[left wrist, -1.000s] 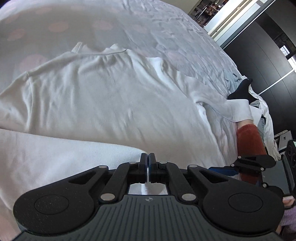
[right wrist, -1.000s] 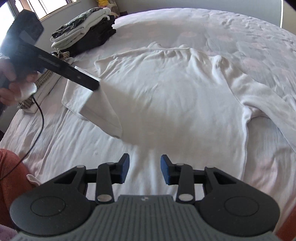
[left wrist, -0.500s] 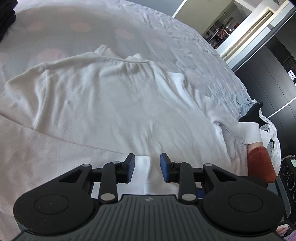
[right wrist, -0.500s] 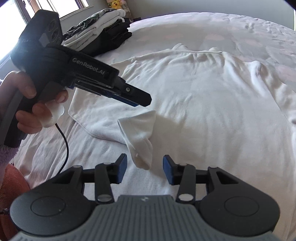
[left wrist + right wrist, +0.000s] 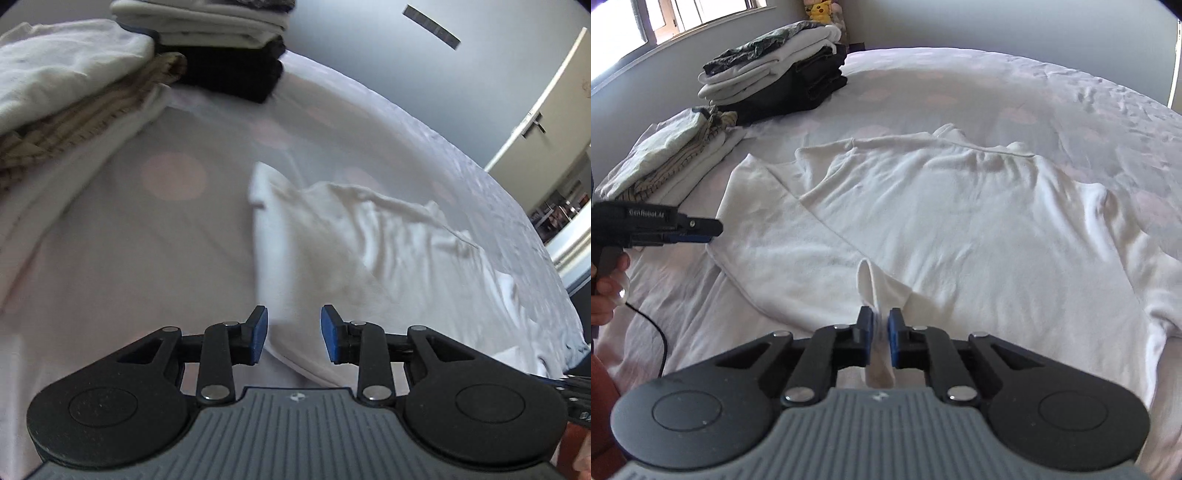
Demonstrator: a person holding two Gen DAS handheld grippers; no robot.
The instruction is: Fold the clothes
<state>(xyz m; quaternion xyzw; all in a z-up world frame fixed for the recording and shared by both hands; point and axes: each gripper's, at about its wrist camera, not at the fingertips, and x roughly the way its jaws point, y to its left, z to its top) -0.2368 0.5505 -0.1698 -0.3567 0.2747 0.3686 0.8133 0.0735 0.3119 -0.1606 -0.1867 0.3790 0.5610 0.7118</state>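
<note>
A white long-sleeved shirt (image 5: 960, 221) lies spread on the bed, its left sleeve (image 5: 783, 240) folded in over the body. My right gripper (image 5: 881, 326) is shut on the cuff of that sleeve (image 5: 871, 288), which stands up between the blue pads. My left gripper (image 5: 293, 332) is open and empty above the folded edge of the shirt (image 5: 332, 240). It also shows in the right wrist view (image 5: 701, 230), off the shirt's left edge.
A stack of folded clothes, white on black (image 5: 779, 77), stands at the far left of the bed (image 5: 1052, 92). A lower pile of pale and striped clothes (image 5: 672, 162) lies beside it, also in the left wrist view (image 5: 74, 92). A black cable (image 5: 653, 332) trails at the left.
My left gripper opened, let go of the sleeve and drew back to the left. My right gripper moved onto the sleeve cuff and shut on it.
</note>
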